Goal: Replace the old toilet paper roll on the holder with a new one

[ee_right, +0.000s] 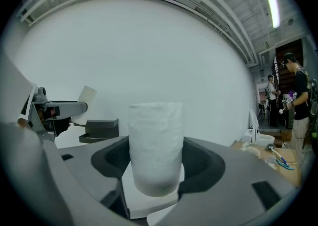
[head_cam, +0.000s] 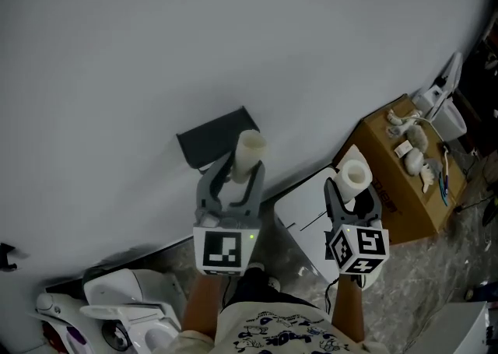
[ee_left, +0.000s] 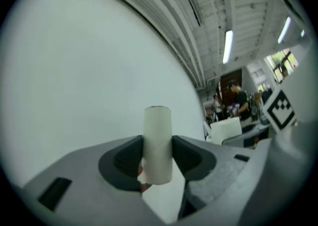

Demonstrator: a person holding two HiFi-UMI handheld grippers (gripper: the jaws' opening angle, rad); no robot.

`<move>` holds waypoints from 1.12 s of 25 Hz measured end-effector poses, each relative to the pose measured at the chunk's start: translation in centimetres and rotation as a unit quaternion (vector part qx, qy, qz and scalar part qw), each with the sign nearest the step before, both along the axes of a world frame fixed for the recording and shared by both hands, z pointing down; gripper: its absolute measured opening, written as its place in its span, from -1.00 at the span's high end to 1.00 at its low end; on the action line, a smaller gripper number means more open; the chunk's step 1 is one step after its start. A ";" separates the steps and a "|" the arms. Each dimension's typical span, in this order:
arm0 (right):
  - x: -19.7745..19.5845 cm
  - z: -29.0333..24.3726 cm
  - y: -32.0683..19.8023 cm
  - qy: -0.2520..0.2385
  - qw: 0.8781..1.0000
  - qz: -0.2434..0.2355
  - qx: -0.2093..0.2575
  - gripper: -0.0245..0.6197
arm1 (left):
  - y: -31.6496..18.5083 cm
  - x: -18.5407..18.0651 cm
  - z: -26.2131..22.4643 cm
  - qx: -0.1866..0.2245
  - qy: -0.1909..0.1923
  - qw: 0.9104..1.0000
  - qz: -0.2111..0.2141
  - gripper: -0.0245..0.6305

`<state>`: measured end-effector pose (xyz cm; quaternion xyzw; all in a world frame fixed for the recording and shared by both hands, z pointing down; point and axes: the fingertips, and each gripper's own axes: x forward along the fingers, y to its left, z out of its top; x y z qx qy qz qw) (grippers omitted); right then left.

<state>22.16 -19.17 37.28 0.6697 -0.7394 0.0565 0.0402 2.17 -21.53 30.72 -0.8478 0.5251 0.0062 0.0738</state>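
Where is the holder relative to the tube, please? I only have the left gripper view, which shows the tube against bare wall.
Observer: The dark holder is on the wall just beyond the cardboard tube that the left gripper grips. In the head view it shows at the tube's left.
Operator: Thank you. Is the new roll ready?
Observer: Yes. The right gripper is shut on a full white toilet paper roll, which stands upright between its jaws.
Operator: What lies further right?
Observer: A cardboard box stands by the wall, with small white items on top.
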 end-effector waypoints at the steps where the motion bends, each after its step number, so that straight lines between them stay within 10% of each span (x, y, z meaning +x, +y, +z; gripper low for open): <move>1: -0.3 -0.1 -0.1 -0.001 1.000 -0.004 0.000 -0.02 | 0.2 -0.8 -0.1 -0.008 0.031 0.999 0.006 0.35; 6: -1.7 -0.1 -0.4 -0.001 1.000 -0.021 0.003 -0.02 | 0.6 -5.1 0.1 -0.026 0.121 0.992 -0.019 0.35; 18: -5.1 0.5 -1.6 0.018 0.998 -0.063 -0.002 -0.02 | 1.5 -9.2 0.3 -0.020 0.094 0.992 -0.088 0.35; 28: -8.2 2.5 -6.9 0.229 0.967 -0.109 -0.002 -0.02 | 2.5 -11.8 0.3 -0.021 0.088 0.990 -0.107 0.35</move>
